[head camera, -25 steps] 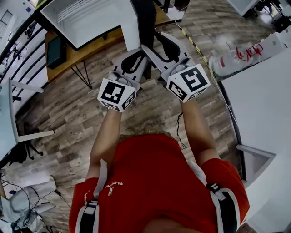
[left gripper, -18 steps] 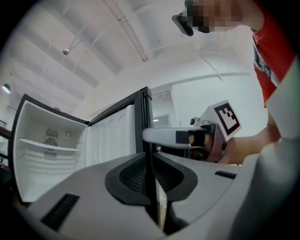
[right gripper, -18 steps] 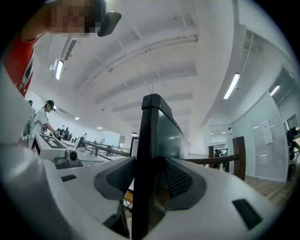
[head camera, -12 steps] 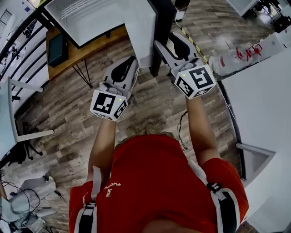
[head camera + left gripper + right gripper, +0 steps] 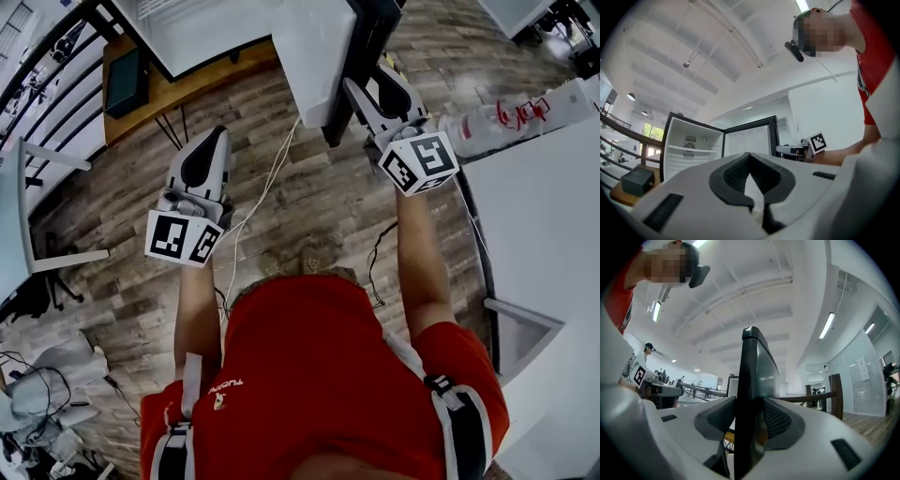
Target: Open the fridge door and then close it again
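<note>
The fridge stands open at the top of the head view, white inside, with a shelf visible in the left gripper view. Its door swings out toward me; it is white inside with a black edge. My right gripper is shut on that black door edge, one pad pressed on each side. My left gripper hangs over the wood floor, left of the door and apart from it. Its jaws are shut with nothing between them.
A wooden desk with a black box stands beside the fridge. A white cable trails across the floor below the door. A white table fills the right side, with a red-printed white bag at its far edge.
My left gripper has left the door, moved to the left over the floor and shut. The door has swung further open with my right gripper still clamped on its edge.
</note>
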{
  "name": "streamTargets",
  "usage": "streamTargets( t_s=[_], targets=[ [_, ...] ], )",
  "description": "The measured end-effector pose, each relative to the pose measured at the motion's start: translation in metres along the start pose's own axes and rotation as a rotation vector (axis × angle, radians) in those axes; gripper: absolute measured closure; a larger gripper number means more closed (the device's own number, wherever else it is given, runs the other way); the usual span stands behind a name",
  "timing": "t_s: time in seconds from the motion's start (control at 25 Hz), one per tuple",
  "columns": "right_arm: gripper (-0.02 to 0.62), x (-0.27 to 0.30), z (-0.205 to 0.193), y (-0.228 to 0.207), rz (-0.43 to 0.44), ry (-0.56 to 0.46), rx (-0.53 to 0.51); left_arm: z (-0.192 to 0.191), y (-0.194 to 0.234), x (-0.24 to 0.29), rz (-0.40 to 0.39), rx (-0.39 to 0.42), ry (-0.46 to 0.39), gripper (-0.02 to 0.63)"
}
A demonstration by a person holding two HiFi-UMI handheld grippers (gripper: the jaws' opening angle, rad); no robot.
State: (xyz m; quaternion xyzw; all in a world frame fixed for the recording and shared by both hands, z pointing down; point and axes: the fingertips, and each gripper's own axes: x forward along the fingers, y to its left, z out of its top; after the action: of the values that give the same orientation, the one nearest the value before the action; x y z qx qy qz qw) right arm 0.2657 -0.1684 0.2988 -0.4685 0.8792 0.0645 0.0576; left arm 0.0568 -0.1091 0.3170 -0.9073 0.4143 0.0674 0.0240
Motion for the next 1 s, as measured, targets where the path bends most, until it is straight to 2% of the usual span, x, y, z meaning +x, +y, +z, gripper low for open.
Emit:
streamTargets(
  t_s=[0.28,0.52,1.0],
  targets=[
    [0.402,0.002,-0.002,-0.001,0.025,-0.002,-0.003,0.003,0.016,-0.019,0.072,0.002,-0.008,0.597],
    [0.4,0.007,-0.005,0.008,0.052,0.01,-0.011,0.006,0.012,-0.02,0.097,0.014,-0.015,0.597],
    [0.39,0.036,-0.01,0.057,0.159,0.008,-0.07,0.007,0.002,-0.019,0.163,0.048,-0.012,0.597]
  ],
)
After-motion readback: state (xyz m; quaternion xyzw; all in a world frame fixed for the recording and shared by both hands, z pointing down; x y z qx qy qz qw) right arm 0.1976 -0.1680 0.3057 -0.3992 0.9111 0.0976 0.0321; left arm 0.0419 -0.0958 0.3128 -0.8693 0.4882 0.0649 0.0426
